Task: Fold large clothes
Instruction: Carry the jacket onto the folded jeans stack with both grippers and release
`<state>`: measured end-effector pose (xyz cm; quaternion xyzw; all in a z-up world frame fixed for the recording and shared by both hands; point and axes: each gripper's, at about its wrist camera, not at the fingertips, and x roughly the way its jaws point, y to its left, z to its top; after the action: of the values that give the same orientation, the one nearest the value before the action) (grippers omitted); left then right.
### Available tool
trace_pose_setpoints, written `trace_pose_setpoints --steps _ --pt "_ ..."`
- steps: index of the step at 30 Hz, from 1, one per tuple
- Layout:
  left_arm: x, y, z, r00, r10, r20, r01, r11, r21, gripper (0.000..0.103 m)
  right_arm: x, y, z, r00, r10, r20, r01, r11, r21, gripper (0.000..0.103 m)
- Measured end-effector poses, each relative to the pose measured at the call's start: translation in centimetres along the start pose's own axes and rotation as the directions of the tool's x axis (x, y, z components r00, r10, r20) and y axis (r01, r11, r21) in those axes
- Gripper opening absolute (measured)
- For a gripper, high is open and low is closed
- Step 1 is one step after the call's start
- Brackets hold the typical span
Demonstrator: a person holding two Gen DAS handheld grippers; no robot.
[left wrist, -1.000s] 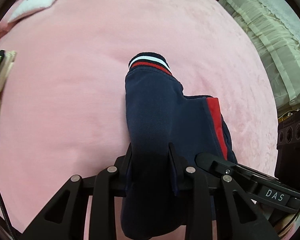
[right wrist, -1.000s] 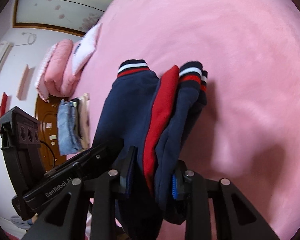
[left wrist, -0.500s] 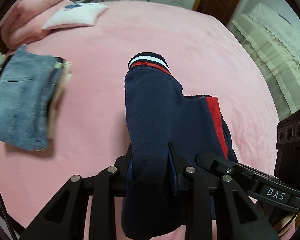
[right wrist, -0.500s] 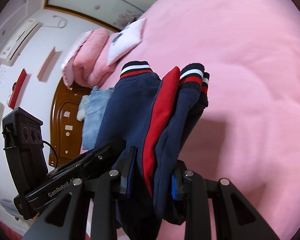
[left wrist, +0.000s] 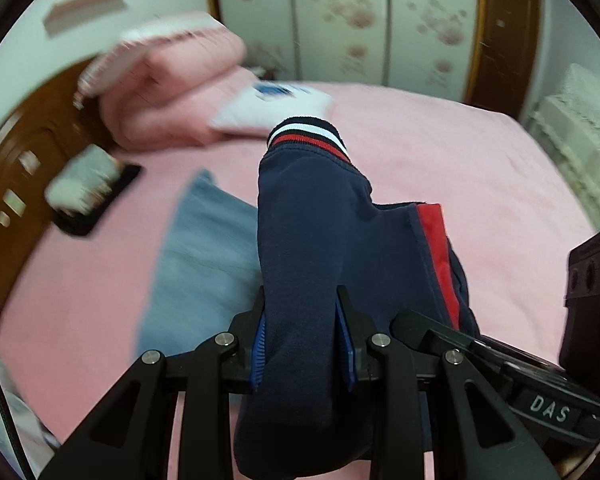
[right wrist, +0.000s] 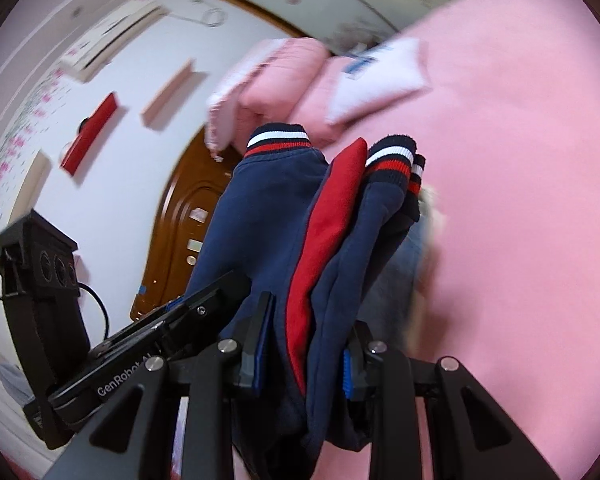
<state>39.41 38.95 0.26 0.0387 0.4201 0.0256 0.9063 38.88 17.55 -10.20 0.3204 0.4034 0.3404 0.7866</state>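
Left wrist: left tongs (left wrist: 302, 332) clamped on navy garment (left wrist: 312, 240) above pink bed (left wrist: 460, 168); jeans (left wrist: 204, 248) beneath, pillow (left wrist: 272, 108), wardrobe (left wrist: 340, 20) behind.

Right wrist: right tongs (right wrist: 306, 344) gripping garment (right wrist: 260, 216) folds; bed (right wrist: 520, 200), door (right wrist: 180, 232), wall shelves (right wrist: 88, 136).

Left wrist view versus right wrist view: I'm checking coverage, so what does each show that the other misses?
Only the left wrist view shows the flowered wardrobe doors and a small dark-edged stack. Only the right wrist view shows the air conditioner and red wall shelf. Both show the navy garment clamped in their tongs, left and right, the pink bed, white pillow and folded jeans.
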Motion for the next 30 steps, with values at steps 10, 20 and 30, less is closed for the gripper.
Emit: trace_pose_setpoints --steps 10,20,30 --pt "18.1 7.8 -4.0 0.975 0.071 -0.211 -0.043 0.990 0.135 0.029 18.3 -5.4 -2.5 0.952 -0.250 -0.175 0.254 0.967 0.001 0.029" --pt "15.6 11.2 -7.7 0.998 -0.047 -0.044 0.040 0.987 -0.158 0.055 15.9 -6.4 -3.1 0.961 -0.224 -0.163 0.232 0.972 0.032 0.048" --pt "8.2 7.3 -20.4 0.974 -0.180 -0.140 0.059 0.793 -0.606 0.082 1.7 -7.3 -14.3 0.923 -0.352 -0.157 0.359 0.933 0.016 0.067"
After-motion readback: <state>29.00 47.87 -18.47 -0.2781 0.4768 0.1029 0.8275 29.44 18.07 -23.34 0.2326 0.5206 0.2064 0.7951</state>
